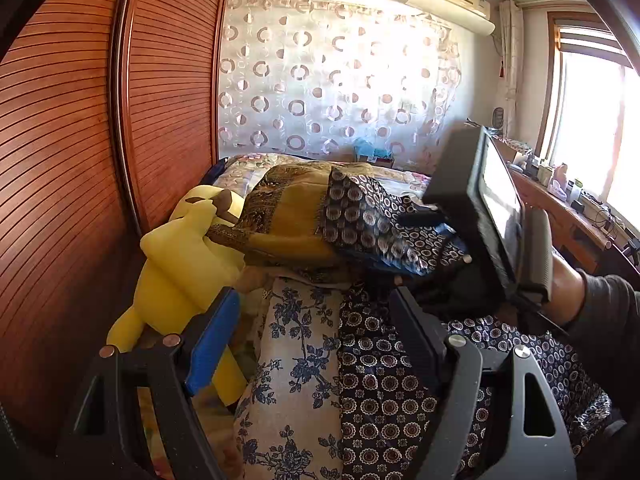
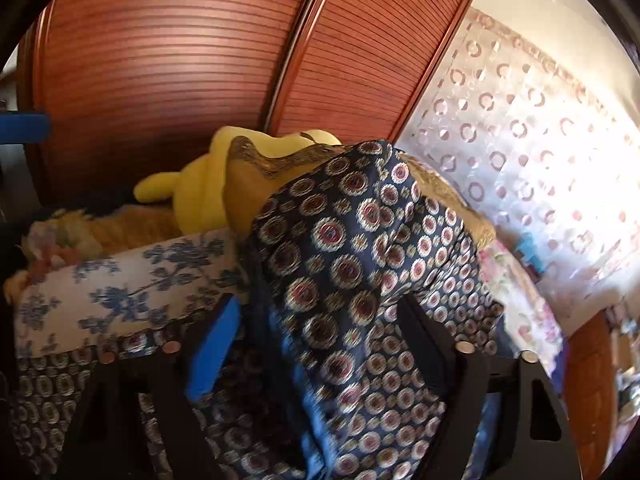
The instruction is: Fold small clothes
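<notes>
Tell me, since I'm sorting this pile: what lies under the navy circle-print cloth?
Under the navy circle-print cloth lies a white cloth with blue flowers, showing beside it. How far it runs beneath, and anything deeper, is covered.

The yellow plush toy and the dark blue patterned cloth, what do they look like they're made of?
Yellow plush toy: looks like soft stuffed fabric with a matte, slightly fuzzy surface; its limbs bulge roundly. Dark blue patterned cloth: seems a thin woven or silky printed fabric; it drapes in loose folds with a faint sheen, printed with ringed medallions. The exact fibre cannot be told.
</notes>
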`<state>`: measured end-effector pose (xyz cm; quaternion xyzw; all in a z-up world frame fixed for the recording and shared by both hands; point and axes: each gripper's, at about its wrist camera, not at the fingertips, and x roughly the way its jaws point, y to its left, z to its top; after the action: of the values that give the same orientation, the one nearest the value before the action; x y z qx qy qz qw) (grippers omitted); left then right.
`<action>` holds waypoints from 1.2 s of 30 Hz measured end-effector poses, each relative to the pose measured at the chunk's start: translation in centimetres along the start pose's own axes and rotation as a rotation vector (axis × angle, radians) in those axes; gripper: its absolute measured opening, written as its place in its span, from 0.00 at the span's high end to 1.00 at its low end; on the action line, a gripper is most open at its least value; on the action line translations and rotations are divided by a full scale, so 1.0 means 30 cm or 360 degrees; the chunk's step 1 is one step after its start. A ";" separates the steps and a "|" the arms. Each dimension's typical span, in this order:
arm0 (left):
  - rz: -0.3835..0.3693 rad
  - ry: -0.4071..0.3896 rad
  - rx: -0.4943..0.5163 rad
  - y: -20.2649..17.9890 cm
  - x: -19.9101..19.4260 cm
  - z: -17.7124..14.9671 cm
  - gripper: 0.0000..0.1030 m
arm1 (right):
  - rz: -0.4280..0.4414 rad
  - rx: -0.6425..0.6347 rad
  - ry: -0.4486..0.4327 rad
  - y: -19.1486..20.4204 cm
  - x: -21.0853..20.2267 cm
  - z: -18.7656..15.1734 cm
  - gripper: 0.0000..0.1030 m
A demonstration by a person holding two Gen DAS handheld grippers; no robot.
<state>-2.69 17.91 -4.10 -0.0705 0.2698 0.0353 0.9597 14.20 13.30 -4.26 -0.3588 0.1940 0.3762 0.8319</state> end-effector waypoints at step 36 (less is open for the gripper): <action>-0.0184 0.0128 0.0131 -0.237 0.193 0.004 0.24 | -0.0123 0.0784 0.0094 -0.434 -0.313 -0.418 0.20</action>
<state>3.06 11.08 -6.19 -0.0477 0.3048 -0.0342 0.9506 17.47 -6.57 -1.20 -0.1632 0.2902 0.2748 0.9020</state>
